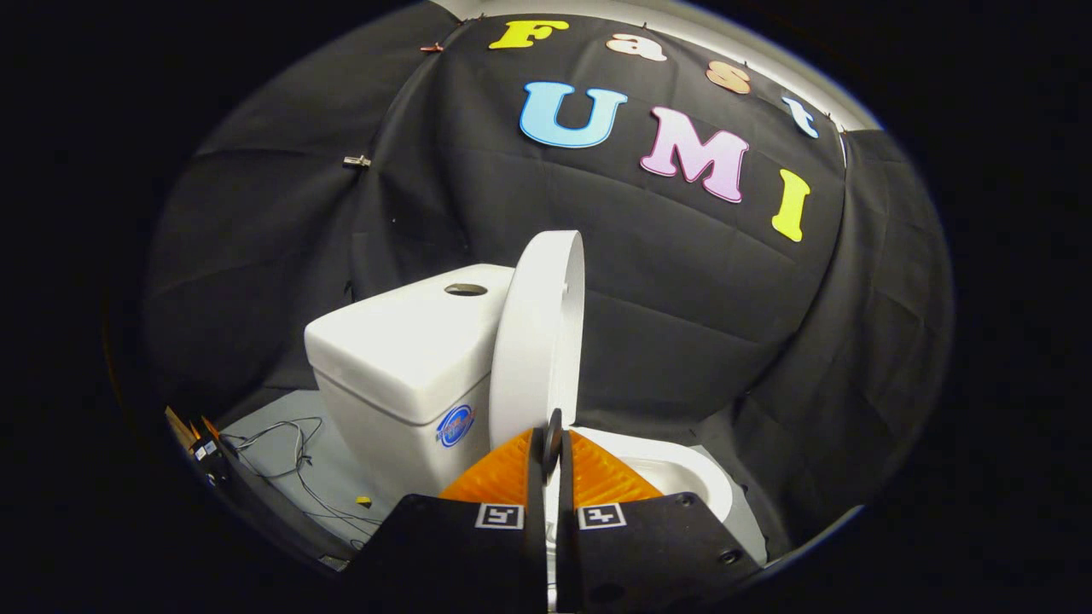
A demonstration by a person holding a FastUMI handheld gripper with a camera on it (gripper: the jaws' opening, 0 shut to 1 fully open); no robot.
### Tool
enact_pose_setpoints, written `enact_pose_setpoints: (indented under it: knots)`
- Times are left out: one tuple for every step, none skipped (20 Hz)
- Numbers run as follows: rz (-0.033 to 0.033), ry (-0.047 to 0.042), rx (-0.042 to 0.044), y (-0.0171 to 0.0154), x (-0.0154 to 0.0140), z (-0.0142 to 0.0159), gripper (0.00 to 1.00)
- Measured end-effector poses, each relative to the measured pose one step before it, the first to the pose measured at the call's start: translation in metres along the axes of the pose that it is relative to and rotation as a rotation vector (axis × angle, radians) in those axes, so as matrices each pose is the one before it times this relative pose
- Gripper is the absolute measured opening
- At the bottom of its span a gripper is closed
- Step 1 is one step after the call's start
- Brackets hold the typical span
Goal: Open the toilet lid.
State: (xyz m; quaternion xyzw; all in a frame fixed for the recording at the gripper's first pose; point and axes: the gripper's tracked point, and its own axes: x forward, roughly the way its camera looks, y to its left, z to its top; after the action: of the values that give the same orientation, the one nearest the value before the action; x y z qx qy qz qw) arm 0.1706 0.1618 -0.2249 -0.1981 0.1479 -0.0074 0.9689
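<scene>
The white toilet lid (536, 341) stands raised, close to upright, leaning back against the white tank (401, 358). Its free edge is at the top, well above my fingers. The seat and open bowl (682, 477) lie exposed to the right of the lid's base. My gripper (551, 439) sits low in front of the lid's lower part, its fingers closed to a thin slit. Only a white sliver of the toilet shows through that slit, and I see nothing held between them. I cannot tell whether the tips touch the lid.
The tank has a round flush button (465, 290) on top. Loose thin cables (294, 448) and a small yellow item (363, 501) lie on the grey floor left of the toilet. Black cloth walls close in behind and to the right.
</scene>
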Motion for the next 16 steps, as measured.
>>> enact_pose_setpoints:
  knots:
    - [-0.00127,-0.00079,0.00665,0.00044,-0.00066,-0.00131,0.09]
    - [0.00234,-0.00187,0.00597,0.0009,0.00041,0.00041,0.08]
    - [0.00333,-0.00123,0.00102,0.00079,-0.00061,0.00043,0.08]
    - [-0.00036,-0.00182,-0.00399,-0.00007,0.00087,-0.00004,0.08]
    - [0.01093,-0.00007,-0.00549,0.00261,-0.00127,-0.00056,0.08]
    - [0.00064,0.00046,0.00002,-0.0001,0.00085,0.00008,0.13]
    - [0.01352,-0.00308,0.01134,0.0005,-0.00262,0.0015,0.17]
    - [-0.0072,-0.00864,0.01358,-0.00356,-0.00215,0.00244,0.18]
    - [-0.01085,-0.00815,0.0091,-0.00646,-0.00245,0.00172,0.35]
    - [-0.00046,-0.00738,0.01001,-0.0037,-0.0033,0.0034,0.52]
    - [-0.0056,-0.00119,0.00496,-0.00517,-0.00233,0.00161,0.69]
    - [-0.00135,-0.00287,0.01061,-0.00586,-0.00286,0.0027,0.86]
    - [-0.00066,-0.00328,0.01163,-0.00482,-0.00262,0.00406,0.87]
    - [0.00003,-0.00746,0.01527,-0.0064,-0.00517,0.00519,0.88]
    - [0.01196,-0.00919,0.01596,-0.00273,-0.00438,0.00554,0.9]
    - [0.00927,-0.00848,0.01035,-0.00278,-0.00581,0.00665,0.95]
